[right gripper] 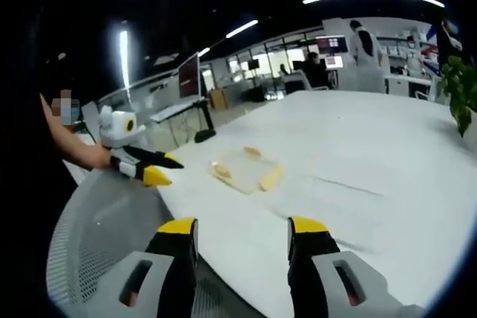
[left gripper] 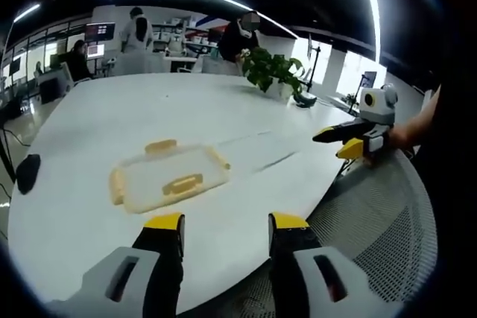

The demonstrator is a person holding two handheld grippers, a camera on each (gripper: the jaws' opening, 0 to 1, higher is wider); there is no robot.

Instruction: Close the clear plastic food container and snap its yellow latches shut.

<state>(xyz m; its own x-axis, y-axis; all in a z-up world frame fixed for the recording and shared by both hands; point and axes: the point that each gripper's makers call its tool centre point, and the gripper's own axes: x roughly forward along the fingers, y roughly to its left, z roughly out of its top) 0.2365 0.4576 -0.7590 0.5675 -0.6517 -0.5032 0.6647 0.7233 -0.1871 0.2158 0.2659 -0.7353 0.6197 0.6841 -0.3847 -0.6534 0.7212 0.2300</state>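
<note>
On the white table (left gripper: pixel 97 117) lies the clear food container (left gripper: pixel 170 177), lid on.
Left gripper (left gripper: pixel 226 223) and right gripper (right gripper: pixel 242 228) hover apart from it, jaws spread, holding nothing.

A white table (left gripper: pixel 97 117) carries the clear container (left gripper: pixel 168 178) with yellow latches, a potted plant (left gripper: pixel 272 74) and a dark object (left gripper: pixel 27 172).

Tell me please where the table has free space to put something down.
The white table is bare between the clear container and the potted plant, and between the container and the near edge. The black object takes the left edge.
</note>
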